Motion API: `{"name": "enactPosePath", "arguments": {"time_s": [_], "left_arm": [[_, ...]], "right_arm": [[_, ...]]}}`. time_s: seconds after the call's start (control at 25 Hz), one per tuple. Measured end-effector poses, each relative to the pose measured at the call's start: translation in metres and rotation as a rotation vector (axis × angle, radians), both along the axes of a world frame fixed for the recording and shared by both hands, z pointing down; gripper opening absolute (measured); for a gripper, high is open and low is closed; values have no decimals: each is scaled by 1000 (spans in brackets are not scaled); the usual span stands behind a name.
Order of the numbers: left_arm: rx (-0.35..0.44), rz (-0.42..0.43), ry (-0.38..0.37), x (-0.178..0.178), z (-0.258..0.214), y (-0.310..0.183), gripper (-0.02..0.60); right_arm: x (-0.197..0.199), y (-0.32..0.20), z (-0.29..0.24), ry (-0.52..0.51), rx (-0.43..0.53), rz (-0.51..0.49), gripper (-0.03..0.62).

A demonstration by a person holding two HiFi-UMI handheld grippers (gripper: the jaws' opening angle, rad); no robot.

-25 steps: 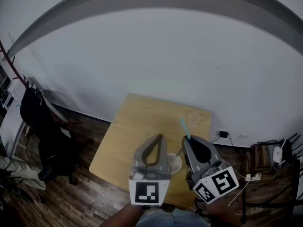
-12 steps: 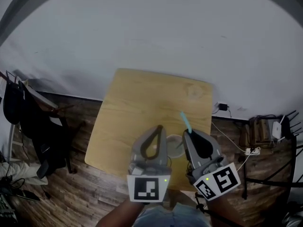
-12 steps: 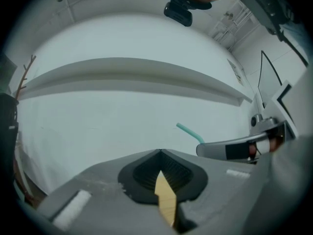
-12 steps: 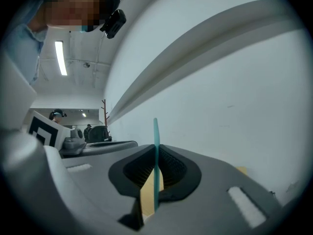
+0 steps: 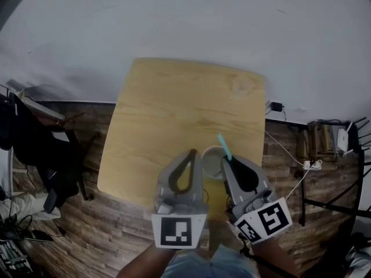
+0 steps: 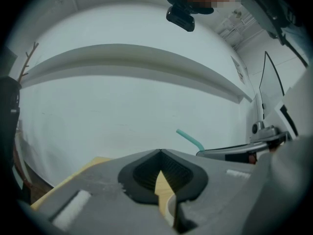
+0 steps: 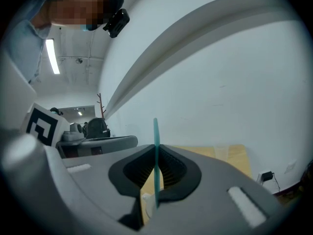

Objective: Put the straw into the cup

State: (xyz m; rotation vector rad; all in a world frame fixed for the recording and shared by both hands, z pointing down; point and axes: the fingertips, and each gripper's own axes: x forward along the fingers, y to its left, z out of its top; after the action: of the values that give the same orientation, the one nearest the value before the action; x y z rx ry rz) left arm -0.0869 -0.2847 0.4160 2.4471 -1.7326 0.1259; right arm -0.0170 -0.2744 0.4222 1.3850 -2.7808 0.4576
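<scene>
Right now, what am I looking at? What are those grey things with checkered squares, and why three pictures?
No robot here: a person holds a grey two-jawed tool in each hand; the squares are markers on them. One picture comes from a camera on the person's head, looking down; the other two from cameras riding on each tool, looking along its jaws. Below is a wooden table with a pale cup on it. The right tool is clamped on a teal straw, close by the cup's rim. The left tool is shut, holding nothing.
</scene>
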Motion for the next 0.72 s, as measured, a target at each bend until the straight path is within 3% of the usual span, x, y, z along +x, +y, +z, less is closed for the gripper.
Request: {"name": "enactPosePath", "arguments": {"time_s": [0.56, 0.72], "left_arm": [[-102, 48, -6, 7, 56, -9, 18], [-104, 51, 2, 9, 56, -15, 18]], "right_arm": [[2, -16, 48, 24, -66, 12, 32], [1, -18, 55, 41, -90, -8, 74]]}}
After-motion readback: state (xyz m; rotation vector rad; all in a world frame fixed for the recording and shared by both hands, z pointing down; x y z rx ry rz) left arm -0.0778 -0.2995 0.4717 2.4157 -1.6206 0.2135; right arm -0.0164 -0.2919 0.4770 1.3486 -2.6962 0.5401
